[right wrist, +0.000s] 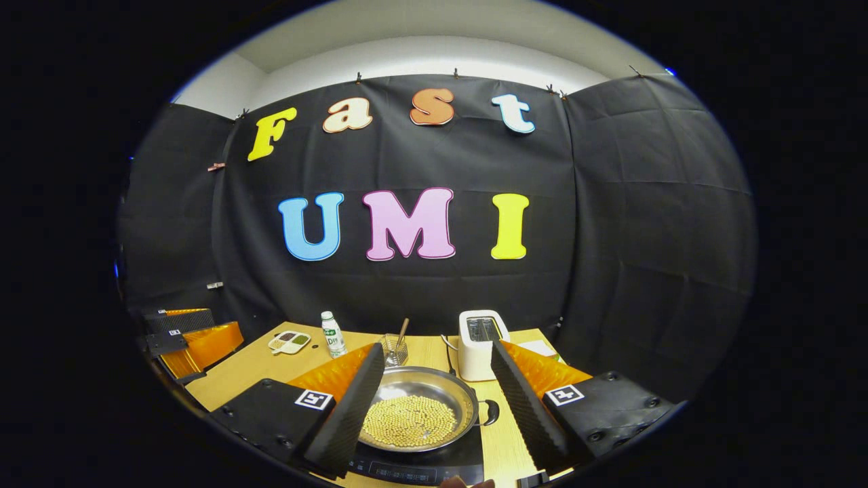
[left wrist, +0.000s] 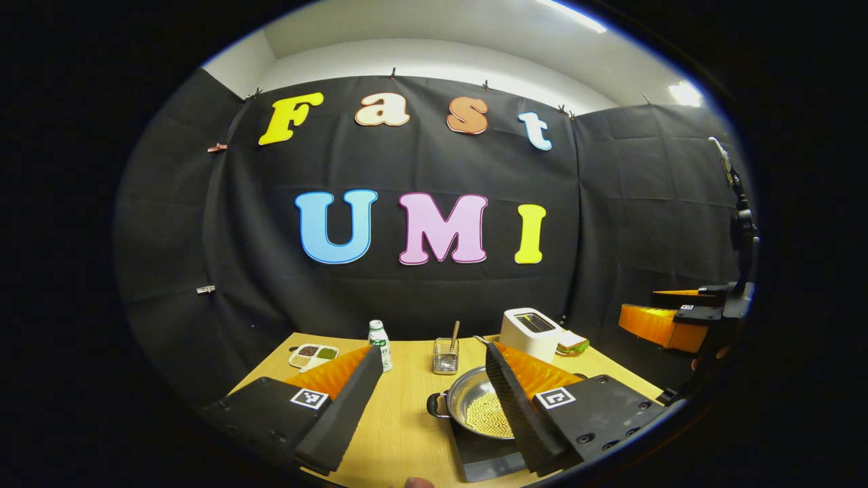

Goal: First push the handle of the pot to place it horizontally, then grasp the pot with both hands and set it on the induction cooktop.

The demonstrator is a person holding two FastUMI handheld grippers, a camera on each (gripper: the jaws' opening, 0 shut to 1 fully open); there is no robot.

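Pot (left wrist: 478,407) sits on the cooktop (left wrist: 485,455) at the table's near edge; my left gripper (left wrist: 434,413) is wide open, empty.
In the right gripper view, my right gripper (right wrist: 441,407) is wide open, empty, around the pot; I judge it stiff, slippery steel, heavy with beans (right wrist: 409,420), best held at the side handle (right wrist: 489,411).

1. Both views are dim around the edges, bright overhead; ceiling strip lights (left wrist: 573,15) glare white above the left gripper (left wrist: 434,400).
2. Fisheye bending curves the wall and table (right wrist: 434,352) ahead of the right gripper (right wrist: 434,407).
3. The pot (right wrist: 417,407) between its fingers gleams softly; focus is sharp centrally, smeared at the rim.
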